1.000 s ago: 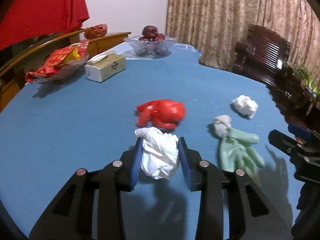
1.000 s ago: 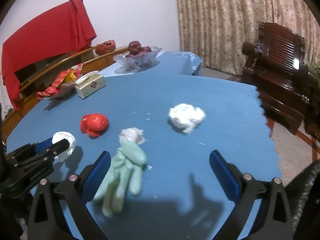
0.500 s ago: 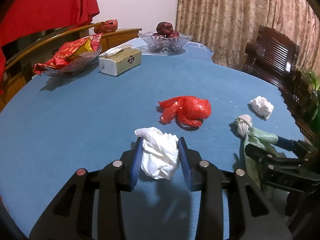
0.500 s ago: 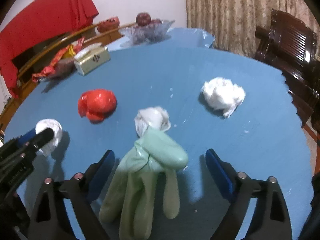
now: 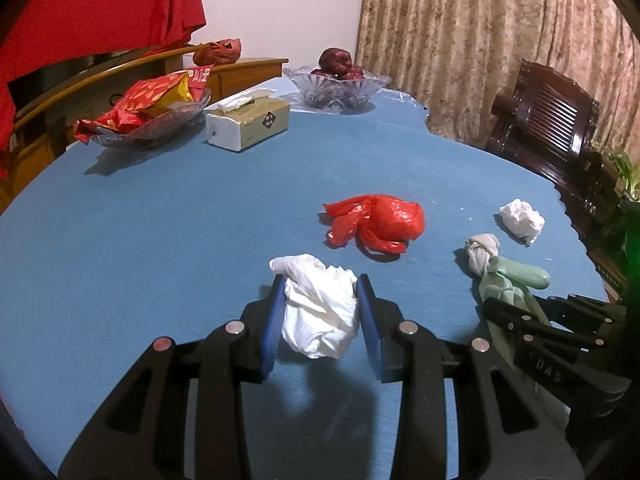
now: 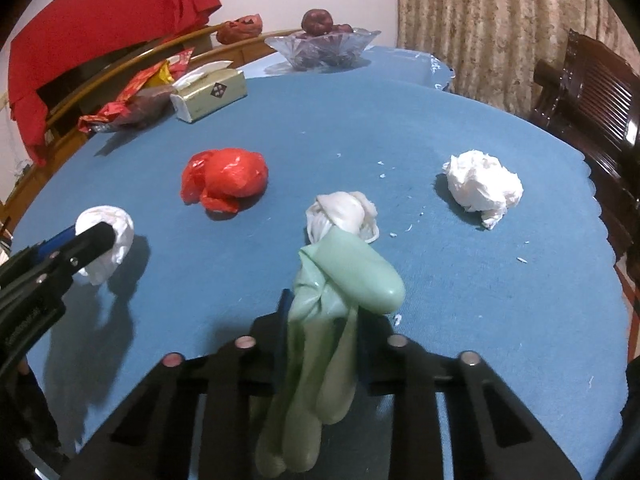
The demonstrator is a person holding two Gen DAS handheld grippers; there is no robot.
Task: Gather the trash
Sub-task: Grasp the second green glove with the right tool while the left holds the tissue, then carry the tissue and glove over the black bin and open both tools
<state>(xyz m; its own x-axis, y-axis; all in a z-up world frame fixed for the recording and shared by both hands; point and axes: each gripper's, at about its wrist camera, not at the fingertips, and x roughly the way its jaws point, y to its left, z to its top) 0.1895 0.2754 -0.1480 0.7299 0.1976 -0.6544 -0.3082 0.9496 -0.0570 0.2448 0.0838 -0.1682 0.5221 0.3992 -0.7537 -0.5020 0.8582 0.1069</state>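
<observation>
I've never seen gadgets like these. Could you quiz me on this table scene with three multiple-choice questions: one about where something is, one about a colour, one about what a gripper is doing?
1. Where is the tissue box?
A. beside the snack dish
B. on the chair
C. on the floor

2. What colour is the crumpled plastic bag?
A. black
B. red
C. yellow

3. What does the right gripper do?
A. hangs open
B. holds a spoon
C. pinches the green glove

Answers: 1 A, it sits next to that dish; 2 B, plainly red; 3 C, its jaws squeeze the glove.
</observation>
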